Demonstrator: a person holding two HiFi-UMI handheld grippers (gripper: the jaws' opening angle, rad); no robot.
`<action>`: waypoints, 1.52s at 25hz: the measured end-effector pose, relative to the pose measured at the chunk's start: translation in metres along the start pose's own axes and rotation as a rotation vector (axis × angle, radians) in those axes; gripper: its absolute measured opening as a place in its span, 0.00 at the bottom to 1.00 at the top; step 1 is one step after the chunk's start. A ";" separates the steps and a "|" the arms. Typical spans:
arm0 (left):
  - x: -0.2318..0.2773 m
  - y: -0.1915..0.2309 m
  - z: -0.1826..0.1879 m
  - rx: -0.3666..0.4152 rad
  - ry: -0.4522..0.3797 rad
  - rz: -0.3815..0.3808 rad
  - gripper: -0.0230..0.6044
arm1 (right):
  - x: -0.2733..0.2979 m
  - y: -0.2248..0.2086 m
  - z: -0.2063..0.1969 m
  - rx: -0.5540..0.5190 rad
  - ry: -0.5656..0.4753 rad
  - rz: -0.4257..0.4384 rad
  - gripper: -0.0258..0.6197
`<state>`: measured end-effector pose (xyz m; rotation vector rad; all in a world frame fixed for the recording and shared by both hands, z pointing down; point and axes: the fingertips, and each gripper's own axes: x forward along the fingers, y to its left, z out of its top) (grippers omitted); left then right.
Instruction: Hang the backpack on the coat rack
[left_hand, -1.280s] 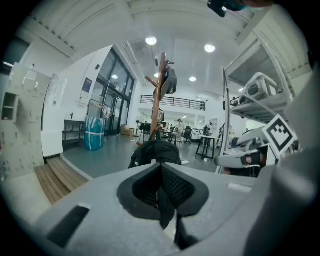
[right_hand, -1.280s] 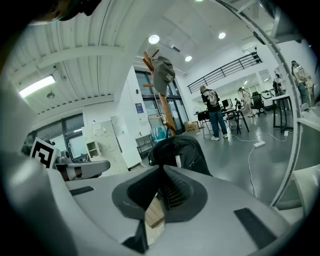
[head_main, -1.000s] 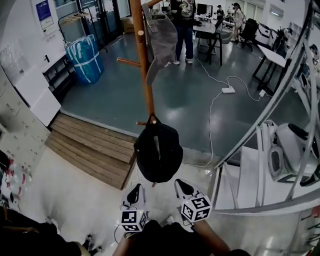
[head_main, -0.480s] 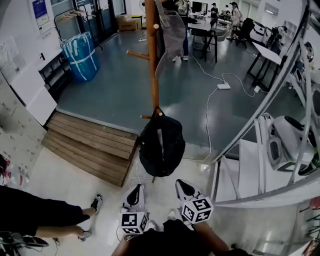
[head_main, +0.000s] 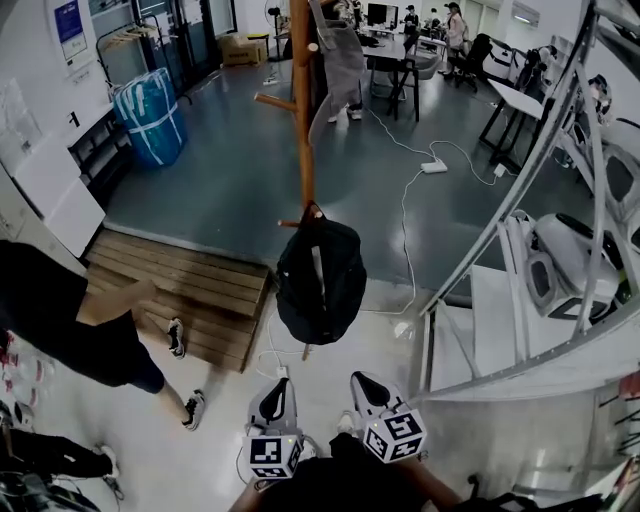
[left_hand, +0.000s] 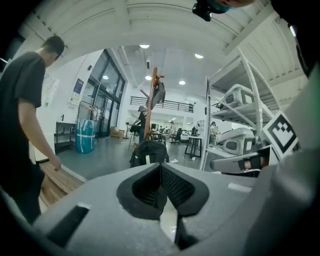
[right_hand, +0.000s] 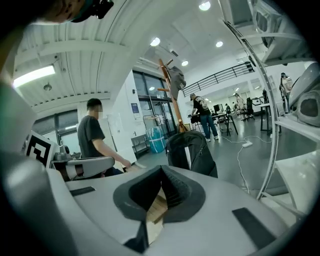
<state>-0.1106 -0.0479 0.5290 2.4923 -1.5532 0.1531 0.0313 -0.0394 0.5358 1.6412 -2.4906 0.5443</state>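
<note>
The black backpack (head_main: 320, 282) hangs by its top loop from a low peg of the wooden coat rack (head_main: 302, 110), its bottom just above the floor. It also shows in the left gripper view as the backpack (left_hand: 148, 152) and in the right gripper view as the backpack (right_hand: 191, 152), straight ahead of both. My left gripper (head_main: 277, 404) and right gripper (head_main: 366, 392) are low in the head view, side by side, well short of the bag. Both are shut with nothing between the jaws.
A grey garment (head_main: 340, 60) hangs higher on the rack. A person in black (head_main: 70, 325) walks at the left by the wooden step (head_main: 190, 290). A metal shelf frame (head_main: 520, 230) with white devices stands at the right. A white cable (head_main: 405, 240) lies on the floor.
Both grippers have drawn back from the hanging backpack, toward the bottom of the head view. A person has walked into view at the left.
</note>
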 end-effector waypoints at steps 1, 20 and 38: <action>-0.003 -0.003 0.000 0.007 -0.005 -0.010 0.07 | -0.004 0.003 -0.002 0.002 -0.002 -0.002 0.06; -0.028 -0.022 -0.015 0.019 0.012 -0.064 0.07 | -0.041 0.022 -0.022 0.041 -0.028 -0.020 0.06; -0.028 -0.027 -0.022 0.005 0.046 -0.105 0.07 | -0.039 0.028 -0.023 0.034 -0.031 -0.018 0.06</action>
